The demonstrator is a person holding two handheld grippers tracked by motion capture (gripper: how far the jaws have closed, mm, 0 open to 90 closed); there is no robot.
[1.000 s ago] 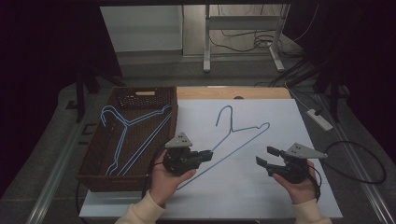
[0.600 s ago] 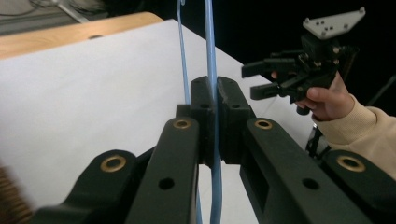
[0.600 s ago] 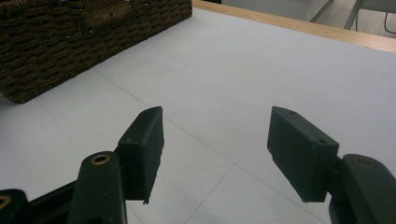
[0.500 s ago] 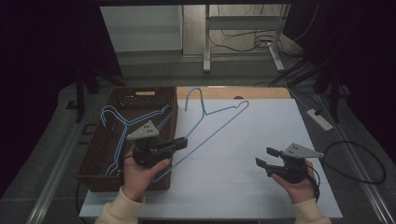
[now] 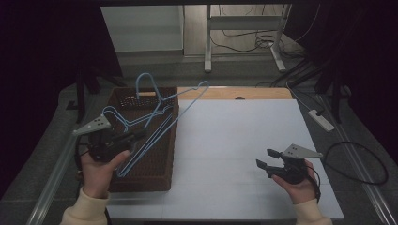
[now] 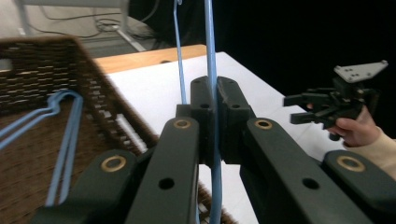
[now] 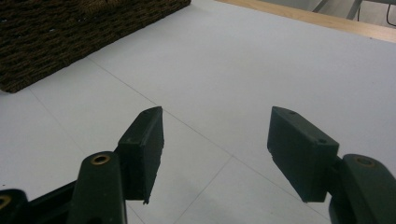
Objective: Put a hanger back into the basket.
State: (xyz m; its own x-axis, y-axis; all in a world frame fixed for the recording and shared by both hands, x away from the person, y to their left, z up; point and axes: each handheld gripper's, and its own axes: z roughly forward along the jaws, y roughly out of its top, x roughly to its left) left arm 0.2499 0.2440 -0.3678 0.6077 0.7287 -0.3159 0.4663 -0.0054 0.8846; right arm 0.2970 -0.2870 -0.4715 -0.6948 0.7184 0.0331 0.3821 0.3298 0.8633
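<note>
My left gripper [image 5: 139, 135] is shut on a thin blue wire hanger [image 5: 202, 86] and holds it tilted in the air over the brown wicker basket [image 5: 150, 171]. In the left gripper view the jaws [image 6: 214, 87] pinch the hanger wire [image 6: 211, 51], which runs up between them. A second blue hanger [image 5: 109, 111] lies inside the basket [image 6: 42, 65], also seen as blue hanger wires [image 6: 65, 126] on its floor. My right gripper [image 5: 264, 158] stands open and empty just above the white sheet [image 5: 234, 140]; its jaws [image 7: 217, 116] are wide apart.
The basket [image 7: 56, 32] occupies the table's left side, the white sheet the middle and right. A wooden strip [image 5: 253, 93] runs along the far edge. A white power strip [image 5: 321, 119] and cables lie off the right side.
My left gripper has carried the hanger leftward from the white sheet to above the basket and lifted it a little. The right gripper has stayed where it was.
</note>
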